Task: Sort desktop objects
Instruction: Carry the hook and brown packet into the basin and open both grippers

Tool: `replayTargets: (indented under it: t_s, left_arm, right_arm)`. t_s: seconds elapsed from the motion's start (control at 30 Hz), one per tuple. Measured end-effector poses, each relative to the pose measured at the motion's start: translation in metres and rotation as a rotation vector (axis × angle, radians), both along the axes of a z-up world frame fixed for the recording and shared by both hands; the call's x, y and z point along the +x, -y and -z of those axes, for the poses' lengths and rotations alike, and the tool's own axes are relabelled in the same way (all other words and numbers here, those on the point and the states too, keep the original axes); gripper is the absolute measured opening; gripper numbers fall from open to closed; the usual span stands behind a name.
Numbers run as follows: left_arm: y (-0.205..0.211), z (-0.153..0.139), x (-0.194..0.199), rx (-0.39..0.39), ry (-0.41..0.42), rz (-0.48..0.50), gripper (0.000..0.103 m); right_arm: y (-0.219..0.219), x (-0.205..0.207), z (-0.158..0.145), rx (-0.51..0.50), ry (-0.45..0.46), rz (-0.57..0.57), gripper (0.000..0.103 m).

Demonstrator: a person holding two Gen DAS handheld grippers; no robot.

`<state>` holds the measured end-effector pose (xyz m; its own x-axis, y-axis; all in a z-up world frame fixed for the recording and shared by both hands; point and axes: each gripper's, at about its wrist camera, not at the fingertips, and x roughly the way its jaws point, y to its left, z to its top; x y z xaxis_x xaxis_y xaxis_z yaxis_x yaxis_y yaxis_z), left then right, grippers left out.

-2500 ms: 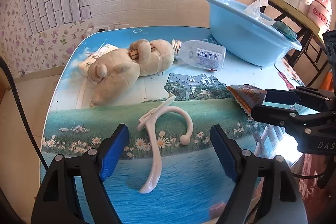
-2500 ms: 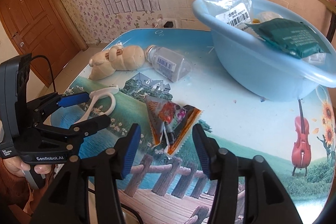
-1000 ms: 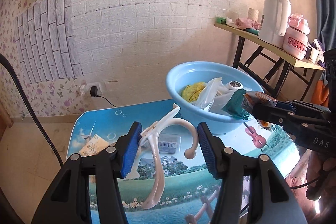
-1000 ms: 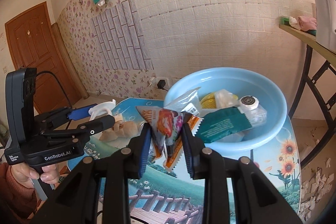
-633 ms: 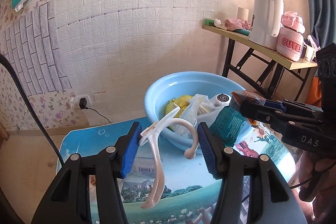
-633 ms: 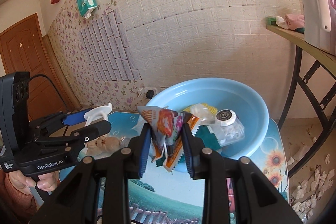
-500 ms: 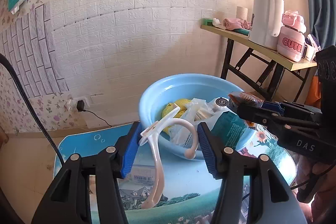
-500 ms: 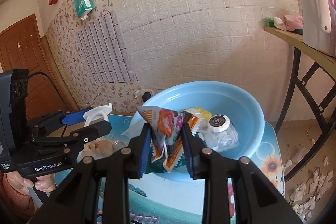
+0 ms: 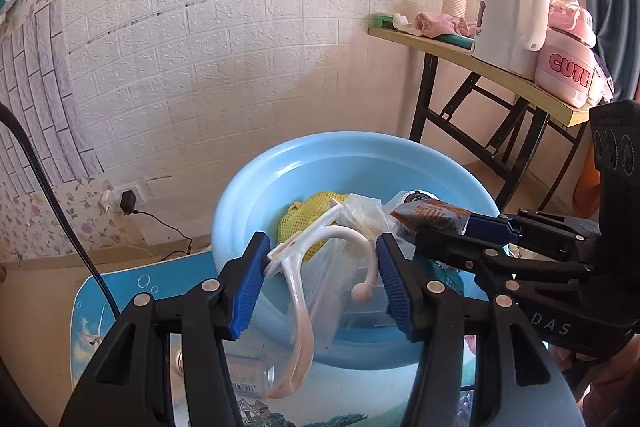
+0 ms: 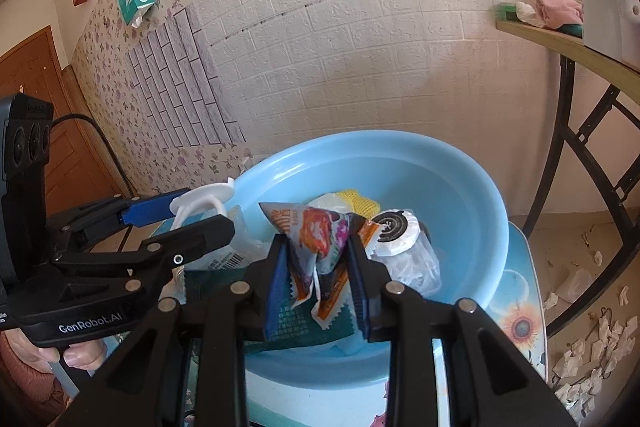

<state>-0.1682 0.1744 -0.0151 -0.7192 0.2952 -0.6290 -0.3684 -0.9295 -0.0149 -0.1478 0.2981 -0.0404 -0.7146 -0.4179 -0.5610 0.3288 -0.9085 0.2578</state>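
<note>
Sorting looks well under way, judging by the blue basin (image 10: 476,187): inside it already lie a yellow mesh item (image 9: 308,215), a clear plastic bag (image 9: 340,267), a green packet (image 10: 308,327) and a clear jar with a dark-patterned white lid (image 10: 396,231). Two more items hang over the basin, not yet let go. The left hand-held gripper (image 9: 320,275) is clamped on a white plastic hook (image 9: 304,291), its blue pads pressing the clip end and the curved arm, just above the basin's near rim. The right hand-held gripper (image 10: 316,279) pinches a colourful snack packet (image 10: 316,235) over the basin's contents. Left to do, by my reading: drop both items in. A clear bottle (image 9: 248,379) lies on the desk (image 9: 120,291) just in front of the basin, still unsorted; whether more remains there cannot be told.
</note>
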Motion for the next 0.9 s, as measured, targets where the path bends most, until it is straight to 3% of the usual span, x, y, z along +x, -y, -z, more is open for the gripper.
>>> replayTargets:
  t_s: [0.1, 0.23, 0.4, 0.7, 0.9]
  left_arm:
    - [-0.002, 0.002, -0.001, -0.008, 0.001, 0.0, 0.057]
    - [0.002, 0.0, 0.0, 0.006, 0.006, -0.003, 0.077]
    - [0.004, -0.006, 0.006, 0.001, -0.012, -0.008, 0.078]
    - [0.015, -0.011, 0.023, -0.013, -0.001, -0.023, 0.078]
    - [0.034, -0.013, 0.036, 0.005, 0.02, -0.052, 0.088]
  right_arm:
    - [-0.001, 0.0, 0.002, -0.001, 0.002, -0.001, 0.031]
    - [-0.003, 0.0, 0.001, -0.007, 0.014, 0.007, 0.032]
    - [-0.002, 0.009, -0.005, -0.012, 0.0, 0.01, 0.038]
    - [0.005, 0.027, -0.013, 0.006, 0.006, 0.011, 0.039]
    - [0.011, 0.035, -0.014, 0.007, 0.024, 0.009, 0.039]
